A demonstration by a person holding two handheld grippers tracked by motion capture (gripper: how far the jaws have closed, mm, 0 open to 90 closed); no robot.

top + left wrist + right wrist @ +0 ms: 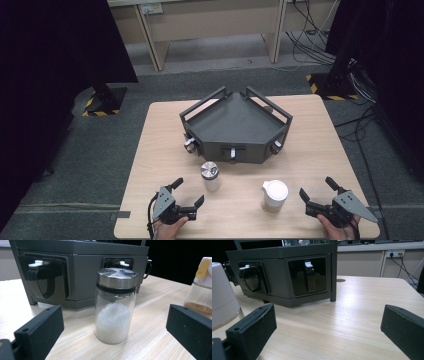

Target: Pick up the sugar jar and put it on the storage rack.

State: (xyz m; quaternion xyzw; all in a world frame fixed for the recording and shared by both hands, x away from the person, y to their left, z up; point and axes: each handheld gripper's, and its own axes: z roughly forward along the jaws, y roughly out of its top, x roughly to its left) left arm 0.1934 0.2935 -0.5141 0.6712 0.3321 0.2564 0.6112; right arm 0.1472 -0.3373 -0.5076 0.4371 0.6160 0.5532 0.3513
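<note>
— Pale wood table (150, 150) under us, grey carpet beyond. What are we after?

— We read it as the glass jar (115, 305) with the steel lid, sitting straight ahead between the spread fingers (40, 327) of our left gripper (182, 196), a little beyond their tips. Both jaws are released, nothing in them.

— How will it handle?

— Rigid and smooth, so likely slippery; glass, so we shouldn't squeeze hard or knock it. It holds white granules about halfway up, so we judge it light to moderate. We'd take it on the glass body below the black ring, not on the lid, which could turn or lift.

— And around it?

— 2 things matter. The dark grey rack (236, 127) stands just behind the jar, past the fingertips, with black clips on its front face. The white-lidded jar (275, 195) sits off to the right, between our 2 grippers, well apart from the glass one.

— The right gripper (318, 192)?

— Also wide open, empty, with that white-lidded jar just outside its left finger. Nothing blocks the left jaws' path forward.
</note>
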